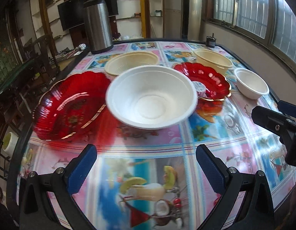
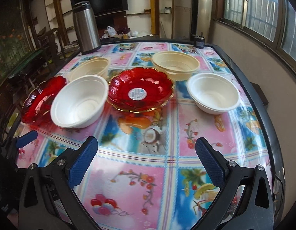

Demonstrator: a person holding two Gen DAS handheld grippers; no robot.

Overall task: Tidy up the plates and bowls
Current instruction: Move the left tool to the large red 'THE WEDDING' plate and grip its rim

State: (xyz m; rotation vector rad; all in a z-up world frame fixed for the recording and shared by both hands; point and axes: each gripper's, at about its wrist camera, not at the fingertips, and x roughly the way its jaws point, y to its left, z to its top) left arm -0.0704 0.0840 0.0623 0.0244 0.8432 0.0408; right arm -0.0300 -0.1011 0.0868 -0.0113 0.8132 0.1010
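On the colourful tablecloth stand two red scalloped plates, two white bowls and two cream bowls. A white bowl (image 1: 151, 97) (image 2: 79, 100) sits beside the left red plate (image 1: 71, 105) (image 2: 39, 101). The other red plate (image 1: 207, 80) (image 2: 140, 89) with a round label lies mid-table. A second white bowl (image 1: 251, 83) (image 2: 213, 94) is at the right. Cream bowls (image 1: 131, 62) (image 2: 175, 64) stand behind, one on the left (image 2: 90, 68) and one on the right (image 1: 213, 58). My left gripper (image 1: 146, 161) is open and empty before the white bowl. My right gripper (image 2: 147, 153) is open and empty.
A steel thermos jug (image 1: 98, 24) (image 2: 86, 27) stands at the table's far left corner. A small dark object (image 1: 210, 41) (image 2: 199, 40) sits at the far right edge. The right gripper shows at the right edge of the left wrist view (image 1: 278, 122). A wall with windows runs along the right.
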